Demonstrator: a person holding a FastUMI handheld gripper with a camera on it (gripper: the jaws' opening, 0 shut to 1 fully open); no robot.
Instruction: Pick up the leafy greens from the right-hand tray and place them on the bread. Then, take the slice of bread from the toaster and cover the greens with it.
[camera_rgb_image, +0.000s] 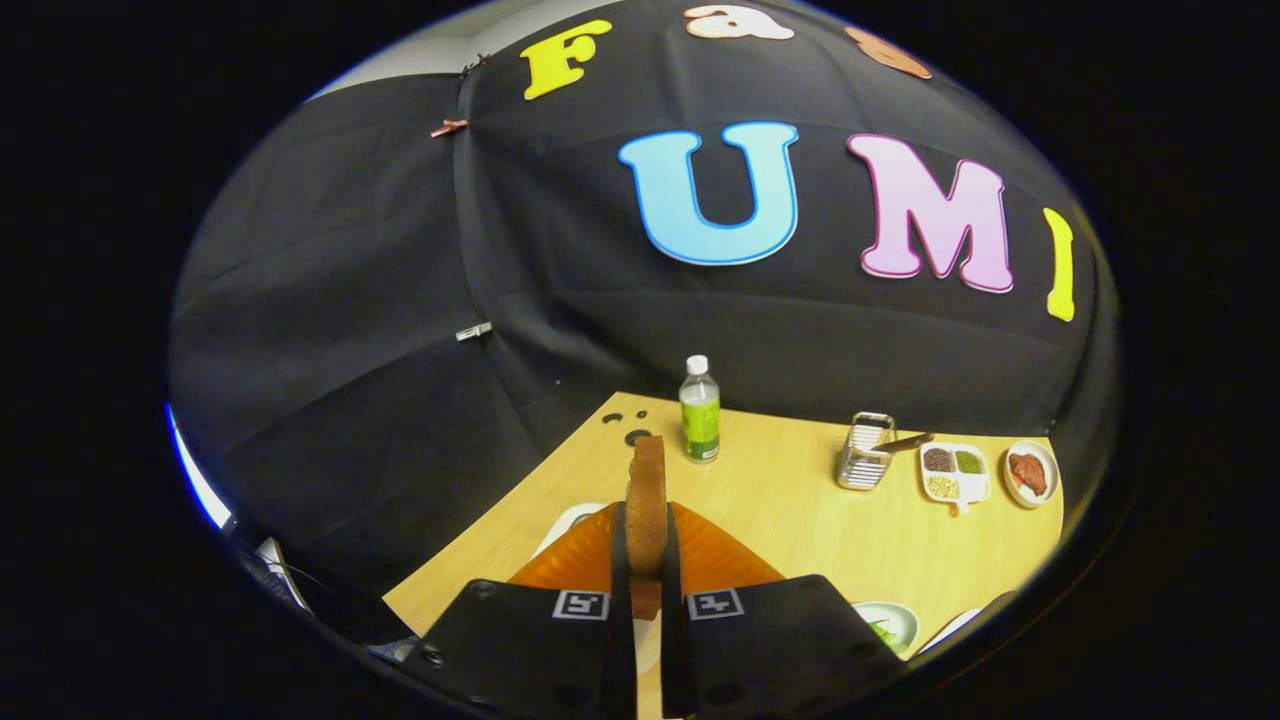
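Note:
My gripper (645, 545) is shut on a brown slice of bread (647, 485), which stands on edge between the two fingers and sticks up beyond their tips. Right under and behind the fingers lies an orange ribbed body (722, 560); I cannot tell for sure that it is the toaster. A small white dish with green leaves (886, 625) sits low to the right of the fingers on the wooden table (800, 530).
Beyond the bread stands a green-labelled bottle (700, 410). Farther right are a metal rack with a knife (866, 452), a white divided tray of seeds (955, 472) and a small plate with red meat (1030, 472). A white plate rim (568, 520) peeks out left of the orange body.

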